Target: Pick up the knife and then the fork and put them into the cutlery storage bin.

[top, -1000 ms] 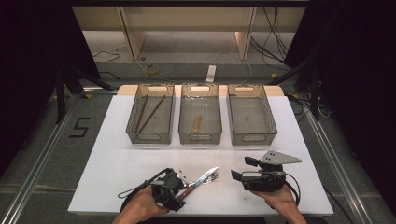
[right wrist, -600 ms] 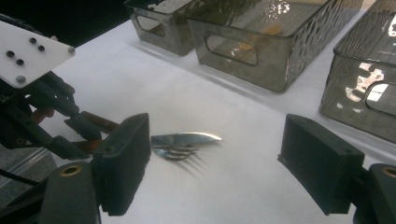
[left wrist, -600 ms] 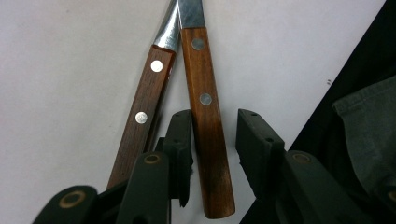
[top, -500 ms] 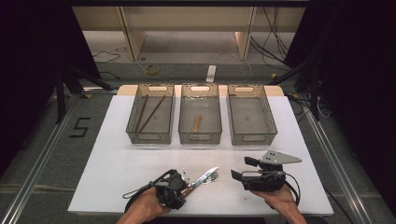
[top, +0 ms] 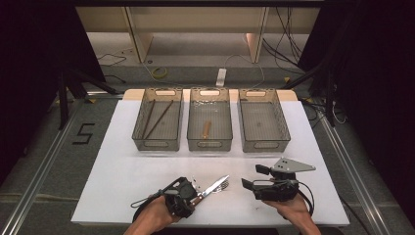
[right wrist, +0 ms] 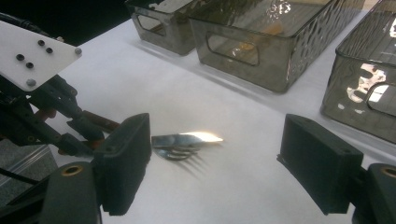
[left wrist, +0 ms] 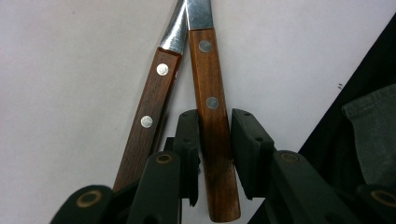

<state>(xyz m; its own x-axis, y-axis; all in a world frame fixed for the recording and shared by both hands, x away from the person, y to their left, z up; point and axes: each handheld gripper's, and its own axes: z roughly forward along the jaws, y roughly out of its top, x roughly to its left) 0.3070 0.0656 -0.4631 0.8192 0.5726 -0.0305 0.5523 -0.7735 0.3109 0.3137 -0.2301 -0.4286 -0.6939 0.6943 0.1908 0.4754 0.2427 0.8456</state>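
In the left gripper view the two brown wooden riveted handles (left wrist: 212, 107) run out past the top edge just where their steel begins, so from there the tools cannot be told. The left handle's lower end is hidden behind the left gripper (left wrist: 214, 149). Whether the pads press the right handle between them is hard to tell. From the high view, the steel ends (top: 215, 186) beyond that gripper are too small to separate. The small brown stick (top: 206, 129) in the middle grey mesh basket (top: 209, 145) is too blurred to identify.
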